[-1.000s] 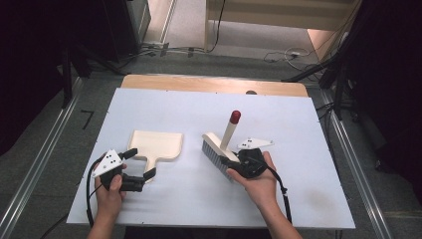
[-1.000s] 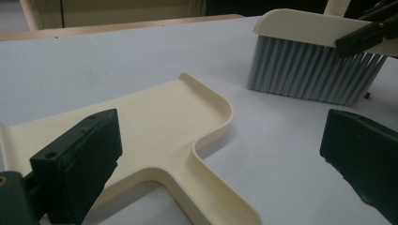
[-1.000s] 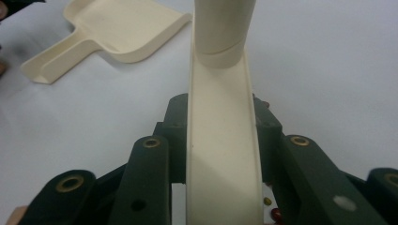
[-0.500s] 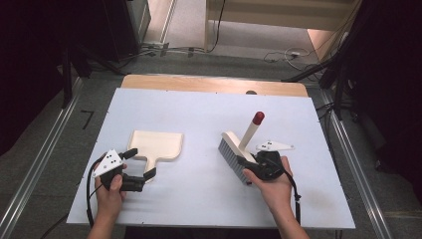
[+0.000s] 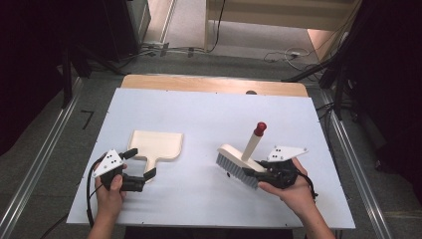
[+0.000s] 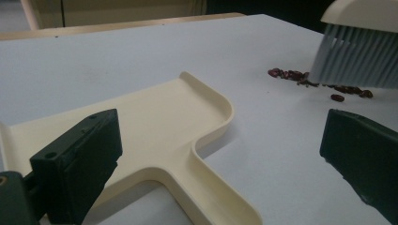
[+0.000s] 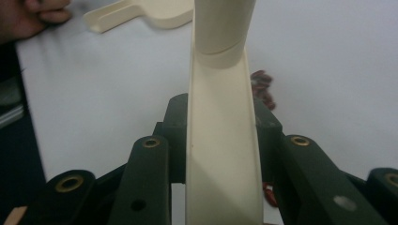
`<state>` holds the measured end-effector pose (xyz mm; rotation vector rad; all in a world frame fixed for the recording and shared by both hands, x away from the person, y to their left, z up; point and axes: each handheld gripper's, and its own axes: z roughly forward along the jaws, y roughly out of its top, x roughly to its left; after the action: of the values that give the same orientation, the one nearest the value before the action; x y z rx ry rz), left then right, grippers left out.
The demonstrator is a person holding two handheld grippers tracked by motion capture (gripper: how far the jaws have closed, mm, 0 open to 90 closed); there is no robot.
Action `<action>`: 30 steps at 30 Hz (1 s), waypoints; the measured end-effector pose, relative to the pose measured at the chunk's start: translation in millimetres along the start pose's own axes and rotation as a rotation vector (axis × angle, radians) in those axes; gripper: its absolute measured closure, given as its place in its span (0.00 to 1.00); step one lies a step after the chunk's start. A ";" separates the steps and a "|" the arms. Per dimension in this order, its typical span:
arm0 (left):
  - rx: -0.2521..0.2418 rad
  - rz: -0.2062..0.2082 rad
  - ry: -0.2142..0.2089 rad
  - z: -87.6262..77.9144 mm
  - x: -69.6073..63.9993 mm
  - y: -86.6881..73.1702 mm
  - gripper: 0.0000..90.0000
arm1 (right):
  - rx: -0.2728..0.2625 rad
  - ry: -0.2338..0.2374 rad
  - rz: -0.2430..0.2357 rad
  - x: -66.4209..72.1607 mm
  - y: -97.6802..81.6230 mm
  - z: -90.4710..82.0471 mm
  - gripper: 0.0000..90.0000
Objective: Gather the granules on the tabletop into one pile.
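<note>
Right gripper (image 5: pixel 259 174): my jaws are clamped on the brush (image 5: pixel 239 162) at its cream back, right of the table's middle.
Brush: bristles down, red-tipped handle slanting up and away (red bits (image 6: pixel 319 84) lie at the bristles).
Left gripper (image 5: pixel 142 164): my jaws stand apart around the dustpan's handle without touching it.
Dustpan (image 5: pixel 157 144): flat on the white table (image 5: pixel 209 114), near left, well apart from the brush.
</note>
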<state>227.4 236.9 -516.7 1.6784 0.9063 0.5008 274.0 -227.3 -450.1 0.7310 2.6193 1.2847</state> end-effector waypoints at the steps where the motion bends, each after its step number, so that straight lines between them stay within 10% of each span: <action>1: -0.001 0.000 0.000 0.1 -0.1 0.0 0.00 | 0.007 0.030 -0.018 1.5 -1.6 1.2 0.72; 9: 0.001 0.001 0.002 -0.1 -0.6 -0.2 0.00 | 0.070 0.153 -0.125 -9.7 -4.4 16.9 0.72; 30: 0.011 0.007 -0.003 1.5 -1.2 0.0 0.00 | 0.065 0.076 -0.150 -59.0 17.7 32.4 0.72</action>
<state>227.7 235.0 -517.0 1.6922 0.9022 0.4985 342.5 -223.4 -462.1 0.4921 2.7277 1.2144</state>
